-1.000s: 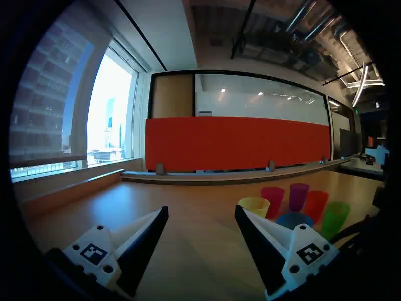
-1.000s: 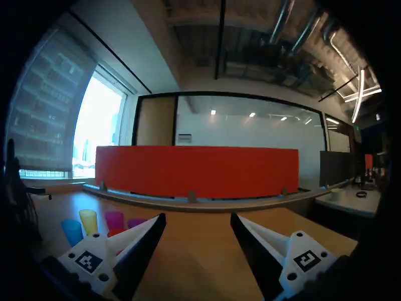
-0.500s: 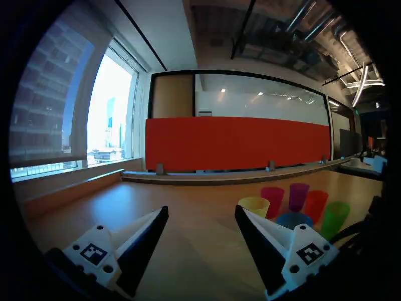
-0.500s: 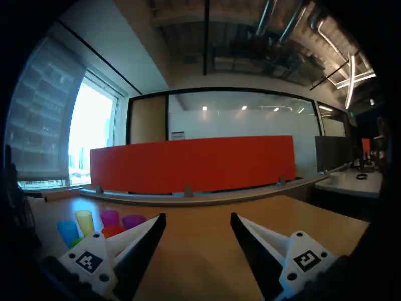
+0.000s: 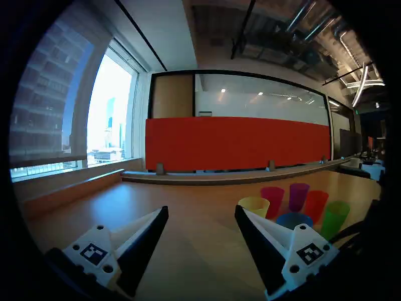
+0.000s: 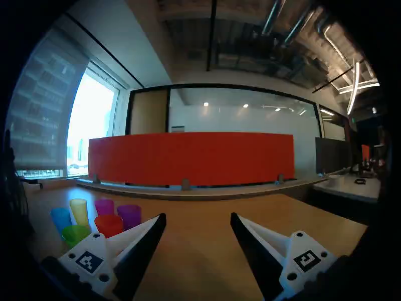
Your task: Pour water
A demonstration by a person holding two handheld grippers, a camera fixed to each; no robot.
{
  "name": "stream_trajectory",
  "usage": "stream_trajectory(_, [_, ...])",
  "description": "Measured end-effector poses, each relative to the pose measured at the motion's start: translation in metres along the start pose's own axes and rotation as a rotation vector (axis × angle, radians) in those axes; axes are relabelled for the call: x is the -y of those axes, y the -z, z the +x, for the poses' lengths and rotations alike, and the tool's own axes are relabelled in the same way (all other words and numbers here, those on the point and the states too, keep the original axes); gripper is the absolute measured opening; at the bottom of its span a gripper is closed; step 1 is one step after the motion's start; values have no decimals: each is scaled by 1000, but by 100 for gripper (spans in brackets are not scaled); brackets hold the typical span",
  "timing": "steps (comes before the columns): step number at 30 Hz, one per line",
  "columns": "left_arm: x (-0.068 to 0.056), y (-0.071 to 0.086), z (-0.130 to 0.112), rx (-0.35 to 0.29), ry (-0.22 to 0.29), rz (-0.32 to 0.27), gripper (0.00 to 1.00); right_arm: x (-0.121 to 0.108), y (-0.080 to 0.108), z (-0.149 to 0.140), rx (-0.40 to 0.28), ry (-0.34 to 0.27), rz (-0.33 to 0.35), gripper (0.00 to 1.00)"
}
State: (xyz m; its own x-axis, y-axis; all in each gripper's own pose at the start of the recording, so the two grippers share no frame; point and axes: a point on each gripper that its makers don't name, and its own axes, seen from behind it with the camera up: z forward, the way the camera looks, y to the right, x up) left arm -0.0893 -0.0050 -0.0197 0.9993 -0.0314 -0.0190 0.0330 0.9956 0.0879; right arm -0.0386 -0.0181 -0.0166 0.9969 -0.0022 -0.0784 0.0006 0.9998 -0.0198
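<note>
Left gripper: fingers spread wide, nothing held, low over wooden table. Coloured cups clustered upright at 4 o'clock in left gripper view, blue one partly hidden behind a finger. Right gripper: likewise spread, empty. Same cups at 8 o'clock in right gripper view.

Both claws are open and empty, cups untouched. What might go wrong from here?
1. The cups stand bunched close together: the left claw reaching for the blue cup could bump the yellow cup or green cup beside it.
2. They look like light plastic, so a hard squeeze may deform or tip one.
3. I cannot tell which cup holds water; a knock could spill it onto the wooden table.
</note>
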Motion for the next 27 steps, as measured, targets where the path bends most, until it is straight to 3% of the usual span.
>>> stream_trajectory(27, [0,0,0,0,0,0,99,-10,-3,-11,45,10,-32,99])
